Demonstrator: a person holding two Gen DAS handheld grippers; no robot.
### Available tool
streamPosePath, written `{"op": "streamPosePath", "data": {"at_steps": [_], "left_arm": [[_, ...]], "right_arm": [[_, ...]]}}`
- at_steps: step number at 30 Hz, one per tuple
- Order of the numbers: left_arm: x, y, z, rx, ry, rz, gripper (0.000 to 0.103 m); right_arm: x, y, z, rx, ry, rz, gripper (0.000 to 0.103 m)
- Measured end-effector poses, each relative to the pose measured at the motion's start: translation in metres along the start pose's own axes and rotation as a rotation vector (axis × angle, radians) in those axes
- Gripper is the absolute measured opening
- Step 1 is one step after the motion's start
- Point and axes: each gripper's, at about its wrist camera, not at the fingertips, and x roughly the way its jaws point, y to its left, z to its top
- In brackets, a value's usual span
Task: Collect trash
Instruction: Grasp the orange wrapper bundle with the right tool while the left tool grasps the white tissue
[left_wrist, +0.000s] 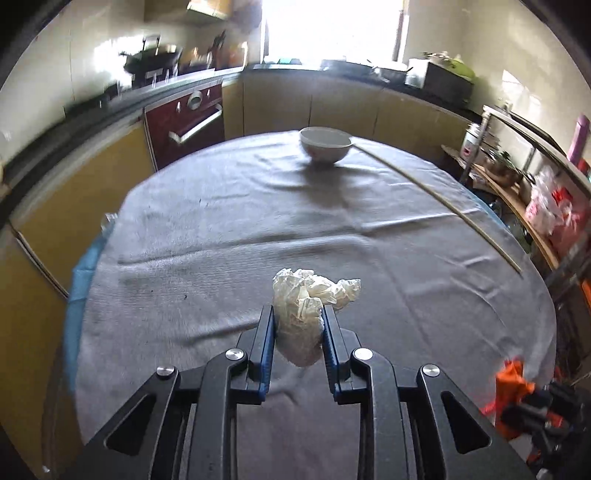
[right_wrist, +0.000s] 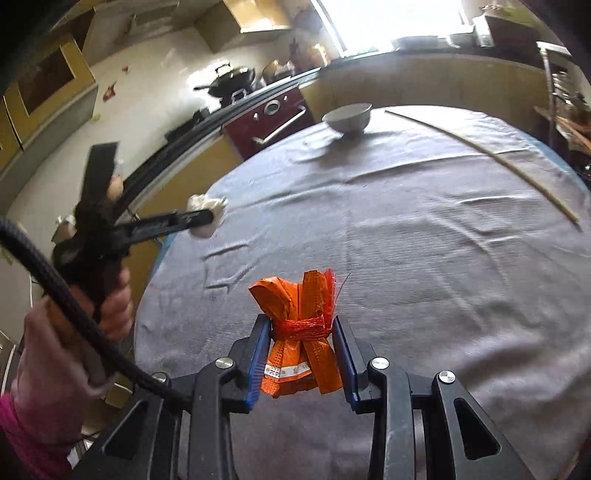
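Currently left gripper (left_wrist: 298, 314) is clamped on a crumpled white plastic wad (left_wrist: 308, 306), right gripper (right_wrist: 301, 326) on a bundled orange wrapper (right_wrist: 301, 332), both above the grey-clothed desk (left_wrist: 258, 206). Both look light, soft and crushable; mid-body pinches seem right, though thin film may slip.

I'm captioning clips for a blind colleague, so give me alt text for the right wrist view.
The right gripper clamps a tied orange wrapper above a grey tablecloth. At left, the left gripper holds crumpled white paper. A white bowl and a long stick lie beyond.

Bowl (left_wrist: 325, 144), stick (left_wrist: 439, 201) on tablecloth (left_wrist: 221, 229)
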Motion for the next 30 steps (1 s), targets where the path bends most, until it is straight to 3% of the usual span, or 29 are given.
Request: {"op": "streamPosePath", "data": {"at_steps": [6, 14, 30], "left_arm": [[-0.053, -0.054, -0.022, 0.092, -0.079, 0.068, 0.025], [-0.097, -0.101, -0.056, 0.147, -0.126, 0.084, 0.025], [-0.161, -0.149, -0.085, 0.222, -0.214, 0.102, 0.026]], "right_arm": [[-0.045, -0.012, -0.018, 0.028, -0.071, -0.021, 0.037], [-0.097, -0.033, -0.045, 0.077, -0.138, -0.036, 0.037], [-0.156, -0.025, -0.065, 0.073, -0.255, -0.002, 0.037]]}}
